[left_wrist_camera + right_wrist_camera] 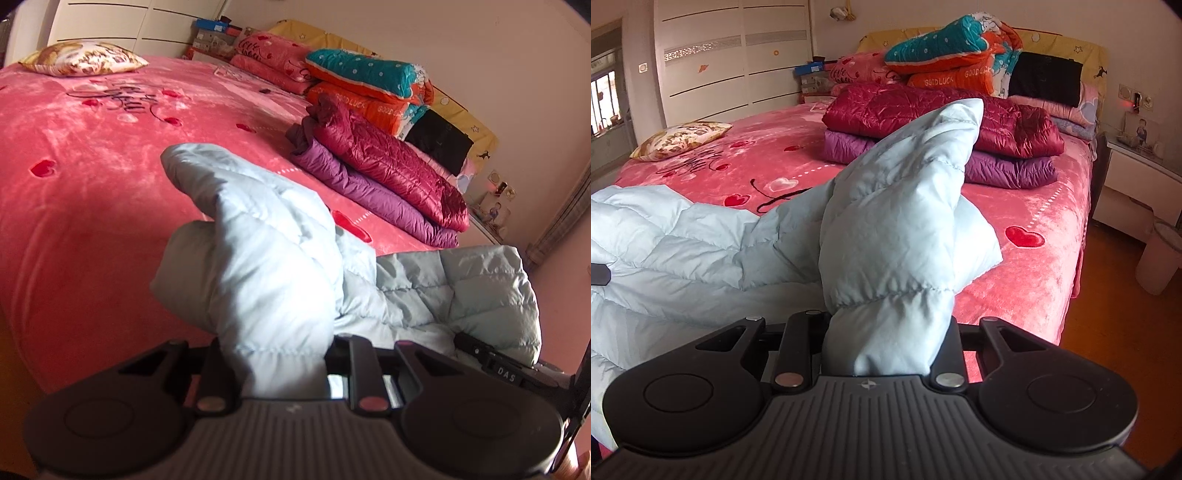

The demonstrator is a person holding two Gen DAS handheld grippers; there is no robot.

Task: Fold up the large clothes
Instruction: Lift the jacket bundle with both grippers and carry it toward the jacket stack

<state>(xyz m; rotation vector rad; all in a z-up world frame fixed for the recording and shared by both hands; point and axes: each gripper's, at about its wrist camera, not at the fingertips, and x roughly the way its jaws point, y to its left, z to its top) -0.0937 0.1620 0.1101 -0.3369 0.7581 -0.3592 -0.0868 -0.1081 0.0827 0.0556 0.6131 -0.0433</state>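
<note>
A pale blue quilted down jacket (266,258) lies at the near edge of the pink bed. My left gripper (280,354) is shut on a bunched fold of it, which stands up between the jaws. The rest of the jacket spreads to the right (461,288), where the right gripper's body (495,362) shows. In the right wrist view my right gripper (886,343) is shut on another bunched part of the jacket (897,221). The jacket's body spreads to the left (665,243). Both grippers' fingertips are hidden in the fabric.
A pink bedspread (92,147) with red hearts covers the bed. Folded maroon and purple jackets (942,133) are stacked at the far side, with folded quilts (960,55) behind. A patterned pillow (679,138) lies far left. A nightstand (1137,184) and bin (1161,254) stand to the right.
</note>
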